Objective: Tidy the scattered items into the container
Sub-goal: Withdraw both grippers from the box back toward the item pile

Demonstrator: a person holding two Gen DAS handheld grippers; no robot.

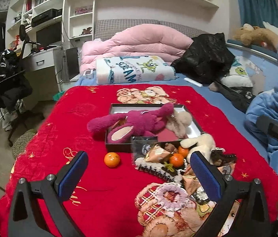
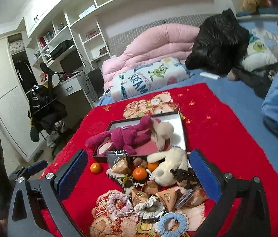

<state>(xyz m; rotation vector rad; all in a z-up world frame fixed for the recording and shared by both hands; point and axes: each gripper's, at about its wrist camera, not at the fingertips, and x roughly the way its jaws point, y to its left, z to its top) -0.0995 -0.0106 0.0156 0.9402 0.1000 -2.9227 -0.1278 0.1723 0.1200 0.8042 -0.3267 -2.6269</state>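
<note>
A shallow black box (image 1: 117, 106) (image 2: 181, 124) lies on the red blanket (image 1: 83, 122) and holds a magenta plush (image 1: 137, 122) (image 2: 127, 136) and a beige furry toy (image 1: 180, 122) (image 2: 163, 132). In front of it lies a pile: oranges (image 1: 176, 160) (image 2: 140, 173), a lone orange (image 1: 111, 159) (image 2: 95, 167), a white plush dog (image 1: 200, 144) (image 2: 170, 165), wrapped triangular snacks (image 2: 167, 197), scrunchies (image 1: 171, 195) (image 2: 118, 202) and a black hair clip (image 1: 156, 170). My left gripper (image 1: 139, 167) and right gripper (image 2: 137, 169) are both open and empty, above the pile.
The bed beyond holds a folded pink duvet (image 1: 139, 43), a printed towel (image 1: 133, 71), a black jacket (image 1: 206, 55) and a white remote (image 1: 193, 82). A blue sleeve (image 1: 273, 110) is at the right. A desk and a chair with clothes (image 1: 10, 79) stand on the left.
</note>
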